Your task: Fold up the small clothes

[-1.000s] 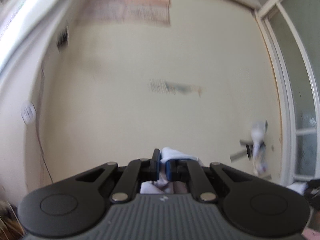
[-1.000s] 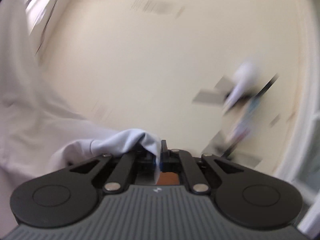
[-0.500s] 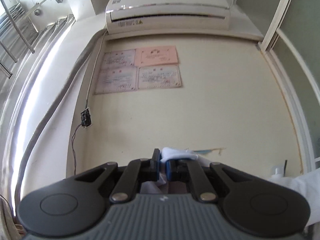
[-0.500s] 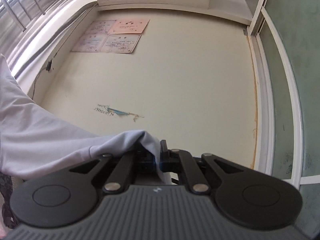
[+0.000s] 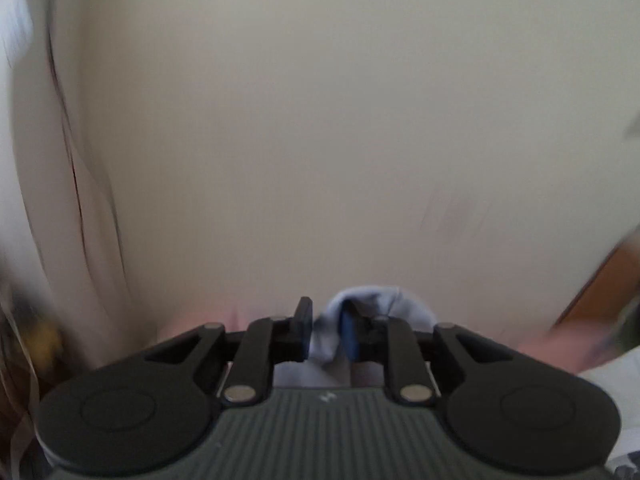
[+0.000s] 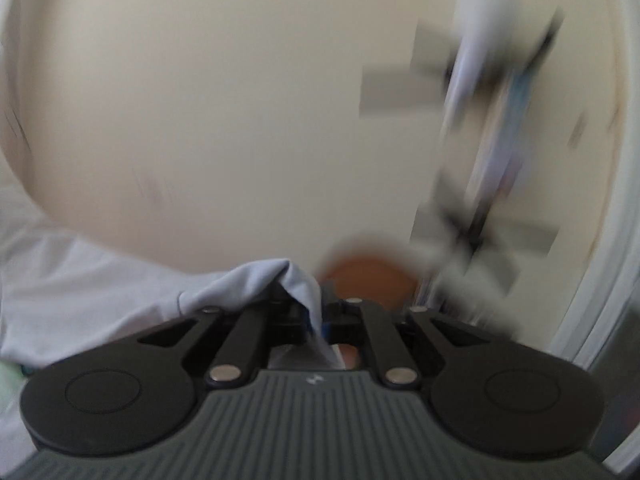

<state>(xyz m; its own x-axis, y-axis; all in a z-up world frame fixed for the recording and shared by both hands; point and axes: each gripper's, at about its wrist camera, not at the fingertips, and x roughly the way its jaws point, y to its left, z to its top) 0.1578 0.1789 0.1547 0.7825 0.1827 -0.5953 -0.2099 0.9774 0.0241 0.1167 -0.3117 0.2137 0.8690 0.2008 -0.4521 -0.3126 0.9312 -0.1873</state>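
Both grippers hold one pale lavender-white garment up in the air, facing a cream wall. In the left wrist view my left gripper is shut on a bunched edge of the garment, which pokes out between and over the blue pads. In the right wrist view my right gripper is shut on another edge of the garment, which drapes away to the left and hangs slack. Both views are blurred by motion.
A cream wall fills both views. A blurred stand with a white and blue item shows at the right. An orange-brown rounded object sits just beyond the right gripper. A white door frame runs along the right edge.
Both grippers have swung downward: the air conditioner and wall papers have left view, and the stand and orange object have come back. Both keep their hold on the garment.
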